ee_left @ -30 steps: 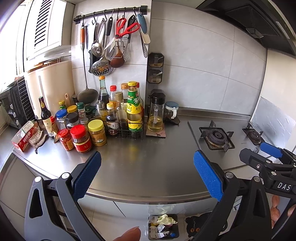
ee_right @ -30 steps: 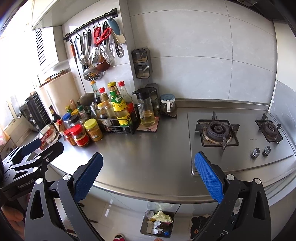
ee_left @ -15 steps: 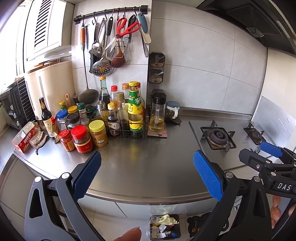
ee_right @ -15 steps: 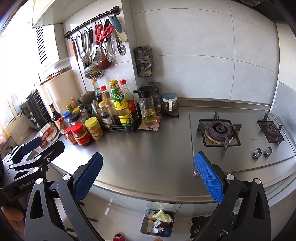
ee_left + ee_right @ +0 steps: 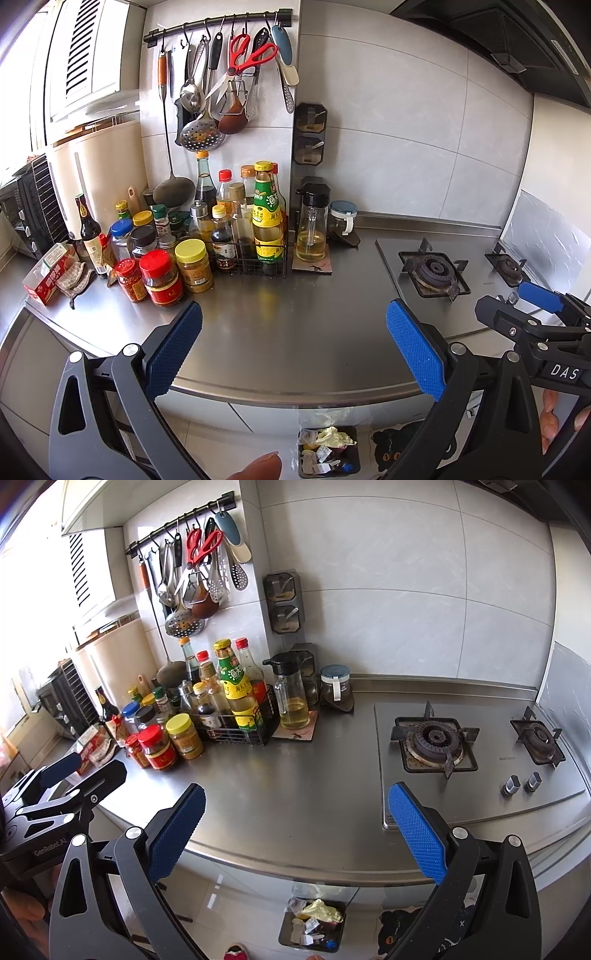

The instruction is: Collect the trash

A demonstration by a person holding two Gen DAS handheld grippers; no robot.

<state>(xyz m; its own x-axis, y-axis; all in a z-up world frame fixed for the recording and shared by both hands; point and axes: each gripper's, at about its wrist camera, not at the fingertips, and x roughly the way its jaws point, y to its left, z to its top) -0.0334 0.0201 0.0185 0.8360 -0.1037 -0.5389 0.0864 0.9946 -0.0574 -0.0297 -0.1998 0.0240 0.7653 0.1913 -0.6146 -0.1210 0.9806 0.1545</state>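
Observation:
Both grippers hang side by side over the front of a steel kitchen counter (image 5: 295, 325). My left gripper (image 5: 293, 349) is open, nothing between its blue pads. My right gripper (image 5: 297, 827) is open too and holds nothing; it also shows at the right edge of the left wrist view (image 5: 532, 314). On the floor below the counter edge stands a small dark trash bin (image 5: 328, 450) holding crumpled paper and wrappers, seen again in the right wrist view (image 5: 314, 923). I see no loose trash on the bare counter between the fingers.
Sauce bottles in a wire rack (image 5: 255, 236) and several jars (image 5: 162, 277) crowd the counter's left back. An oil jug (image 5: 312, 229) stands beside them. A gas hob (image 5: 436, 742) fills the right side. Utensils hang on a wall rail (image 5: 221, 66). A red box (image 5: 48, 273) lies far left.
Both views have shifted slightly, as if the grippers drew a little closer to the counter. Both stay open and empty.

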